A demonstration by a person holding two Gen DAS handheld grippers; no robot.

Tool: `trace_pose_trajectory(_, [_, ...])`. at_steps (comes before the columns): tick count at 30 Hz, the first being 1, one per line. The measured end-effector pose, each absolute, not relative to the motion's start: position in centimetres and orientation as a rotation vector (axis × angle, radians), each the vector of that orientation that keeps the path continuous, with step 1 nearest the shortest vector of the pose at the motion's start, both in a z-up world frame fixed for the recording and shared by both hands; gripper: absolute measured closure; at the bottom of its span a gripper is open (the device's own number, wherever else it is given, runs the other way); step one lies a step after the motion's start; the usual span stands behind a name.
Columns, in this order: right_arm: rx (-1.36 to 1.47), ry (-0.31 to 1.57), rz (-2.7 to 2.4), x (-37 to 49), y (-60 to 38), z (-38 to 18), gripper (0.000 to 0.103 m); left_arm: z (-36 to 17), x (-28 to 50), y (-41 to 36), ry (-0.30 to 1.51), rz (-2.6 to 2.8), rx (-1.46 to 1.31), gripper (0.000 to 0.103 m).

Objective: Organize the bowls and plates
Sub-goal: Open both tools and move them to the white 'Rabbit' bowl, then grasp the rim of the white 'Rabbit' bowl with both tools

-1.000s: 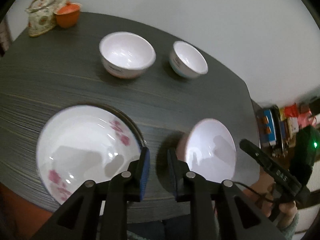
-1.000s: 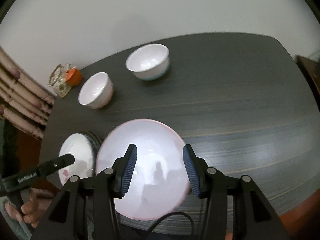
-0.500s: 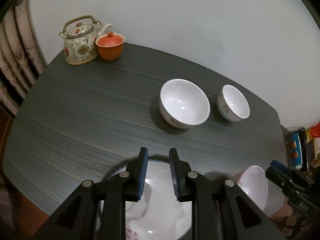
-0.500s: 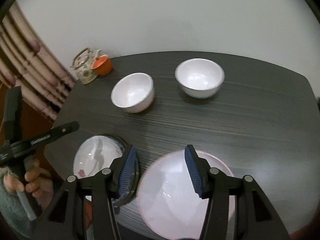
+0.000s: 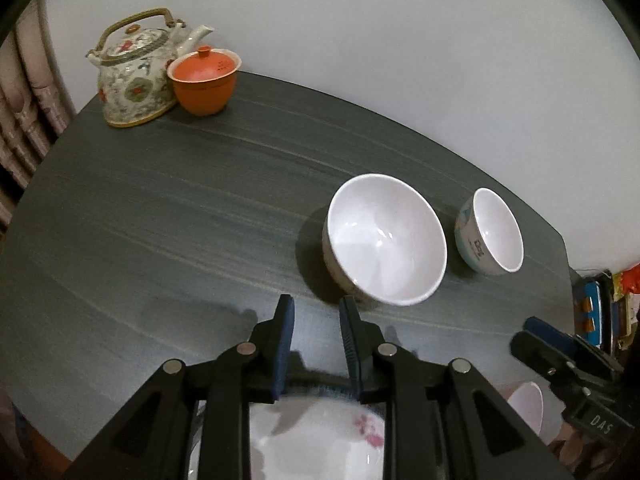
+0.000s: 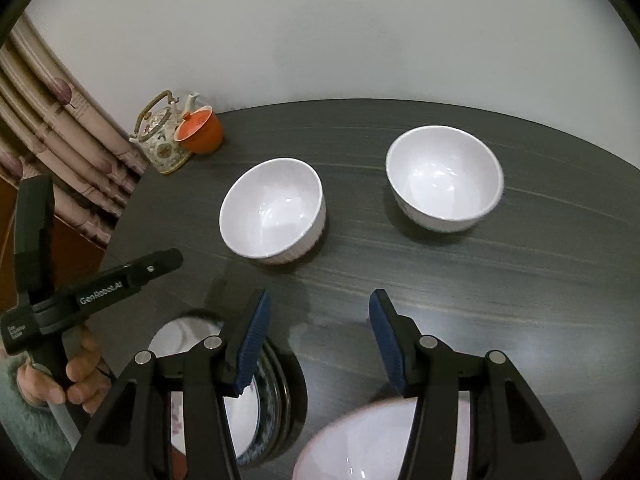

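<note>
Two glossy white round bowls, a wider bowl (image 5: 386,240) and a smaller bowl (image 5: 490,232), stand apart on the dark wood-grain worktop (image 5: 160,220), well clear of the floral teapot (image 5: 134,70) and orange lidded cup (image 5: 204,80). The left hand-held gripper (image 5: 316,344), jaws narrow and empty, hangs above stacked flowered plates (image 6: 248,400); the right hand-held gripper (image 6: 318,340), jaws moderately wide and empty, hangs above a pink-rimmed plate (image 6: 360,444).

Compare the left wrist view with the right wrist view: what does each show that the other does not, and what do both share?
Only the left wrist view shows the shelf clutter beyond the table's edge. Only the right wrist view shows the hand holding the left gripper, and the stack of plates from the side. Both show the teapot, the orange lidded cup and two white bowls on the dark table.
</note>
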State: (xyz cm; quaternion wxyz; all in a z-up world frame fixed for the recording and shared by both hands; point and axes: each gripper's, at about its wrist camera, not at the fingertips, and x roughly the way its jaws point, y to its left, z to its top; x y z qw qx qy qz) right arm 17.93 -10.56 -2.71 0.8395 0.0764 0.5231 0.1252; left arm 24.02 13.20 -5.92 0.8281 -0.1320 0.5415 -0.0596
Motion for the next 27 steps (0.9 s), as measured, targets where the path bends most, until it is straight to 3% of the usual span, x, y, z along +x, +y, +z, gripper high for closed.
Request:
trace_pose_trajectory(20, [0.214, 1.258, 0.264, 28.1, -8.5, -9.4, 0.054, -10.7, 30.3, 12.9, 1.196, -0.194, -0.425, 0.079])
trace_pose_trajectory(27, [0.212, 1.294, 0.285, 29.2, -7.8, -11.2, 0.065, -12.0, 31.3, 12.5, 1.213, -0.193, -0.438, 0.08])
